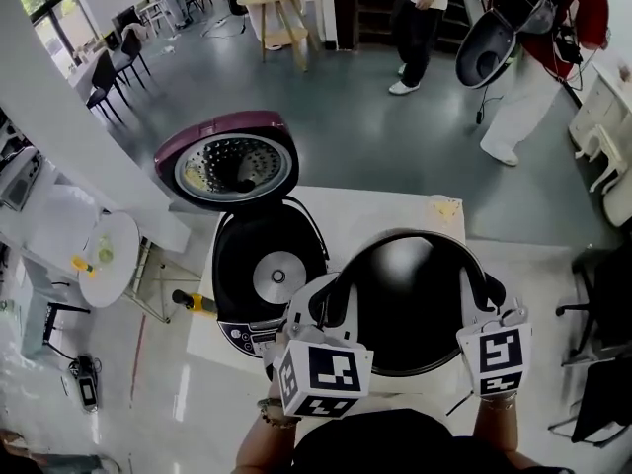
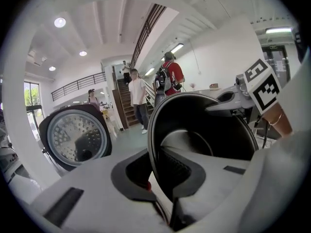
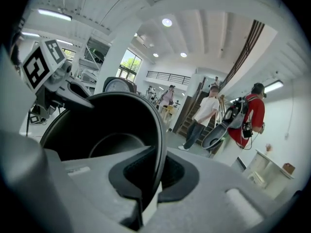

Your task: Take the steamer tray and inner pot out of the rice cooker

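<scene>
Clamping inner pot (image 1: 410,304) rim, both jaws; open rice cooker (image 1: 267,275) beside, bystanders (image 1: 420,18) beyond

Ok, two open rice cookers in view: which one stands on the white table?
The maroon-lidded rice cooker, its body empty, left of the black inner pot. The other, a grey cooker, is carried by a person in the background.

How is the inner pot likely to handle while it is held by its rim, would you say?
The inner pot looks rigid: its thin rim shows no bend where the left gripper and right gripper pinch it. Its smooth dark coating may be slippery. Empty, it is probably fairly light.
</scene>
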Demonstrator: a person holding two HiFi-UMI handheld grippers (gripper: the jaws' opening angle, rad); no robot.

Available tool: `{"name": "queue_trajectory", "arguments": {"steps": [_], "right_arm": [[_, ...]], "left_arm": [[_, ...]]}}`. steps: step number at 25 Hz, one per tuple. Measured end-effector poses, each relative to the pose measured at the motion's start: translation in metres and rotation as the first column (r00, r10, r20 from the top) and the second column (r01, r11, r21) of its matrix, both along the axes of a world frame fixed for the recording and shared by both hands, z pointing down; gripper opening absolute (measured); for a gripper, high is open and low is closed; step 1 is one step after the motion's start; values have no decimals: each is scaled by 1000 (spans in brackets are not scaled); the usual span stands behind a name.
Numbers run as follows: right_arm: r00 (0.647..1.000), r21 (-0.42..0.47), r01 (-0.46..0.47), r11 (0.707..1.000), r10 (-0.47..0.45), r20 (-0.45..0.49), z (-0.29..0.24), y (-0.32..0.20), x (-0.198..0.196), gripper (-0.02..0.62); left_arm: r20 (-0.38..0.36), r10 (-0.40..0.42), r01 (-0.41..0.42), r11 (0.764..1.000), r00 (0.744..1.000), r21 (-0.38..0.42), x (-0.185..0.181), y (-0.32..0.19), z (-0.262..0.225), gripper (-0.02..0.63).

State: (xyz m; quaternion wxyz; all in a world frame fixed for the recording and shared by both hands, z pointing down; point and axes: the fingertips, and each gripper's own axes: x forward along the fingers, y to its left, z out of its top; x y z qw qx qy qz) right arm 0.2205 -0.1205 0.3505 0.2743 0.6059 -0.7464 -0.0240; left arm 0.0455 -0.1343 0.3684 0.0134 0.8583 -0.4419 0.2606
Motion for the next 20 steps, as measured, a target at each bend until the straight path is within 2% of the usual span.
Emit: {"name": "queue_trajectory", "arguments": {"steps": [4,7,14,20], "right_arm": [[1000,-111,0,994,2,22,45,14,25,8],[999,-193,8,981,-2,33,83,23,37,8],[998,-387,39,921,-18,58,177,43,48,8],[996,-464,66,883,-32,79,227,47,52,8]], "left_arm": [[20,5,-3,995,1000,-99,26,16,42,34],[31,1,5,983,1000,-185,38,27,80,34],[70,-12,38,921,998,-387,50,53,170,34],[111,-16,67,879,994,-472,54,60,216,34]]}}
